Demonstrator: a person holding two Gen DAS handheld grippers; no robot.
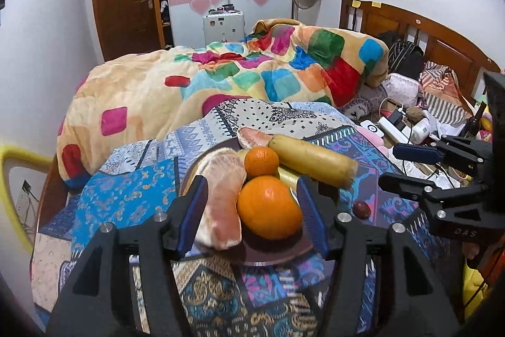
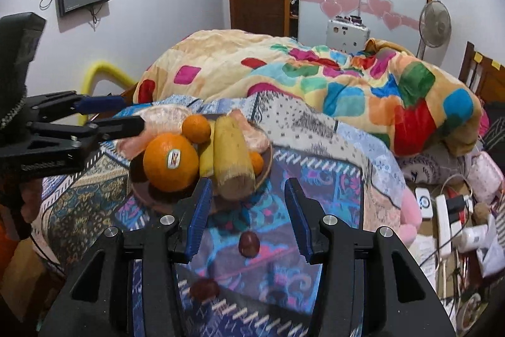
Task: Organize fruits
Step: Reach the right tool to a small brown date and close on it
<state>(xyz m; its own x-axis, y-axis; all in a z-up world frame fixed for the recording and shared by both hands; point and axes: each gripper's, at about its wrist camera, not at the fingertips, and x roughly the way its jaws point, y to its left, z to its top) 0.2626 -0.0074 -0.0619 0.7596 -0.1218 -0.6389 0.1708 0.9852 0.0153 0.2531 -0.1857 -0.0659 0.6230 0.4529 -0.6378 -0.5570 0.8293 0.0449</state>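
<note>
The plate (image 1: 271,258) is piled high — the big orange (image 1: 268,207) at its 6 o'clock edge could roll off if nudged; left gripper (image 1: 252,210) and right gripper (image 2: 247,218) both have jaws released, empty.

Fruits (image 1: 268,207) piled on plate (image 1: 271,258)

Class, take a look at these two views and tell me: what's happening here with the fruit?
A person with a gripper in each hand is gathering fruit onto a plate on a patterned cloth. The plate already holds a big orange, a small orange, pomelo pieces and more. The left gripper is open at the plate, gripping nothing. The right gripper is open over a small red fruit lying on the cloth.
</note>
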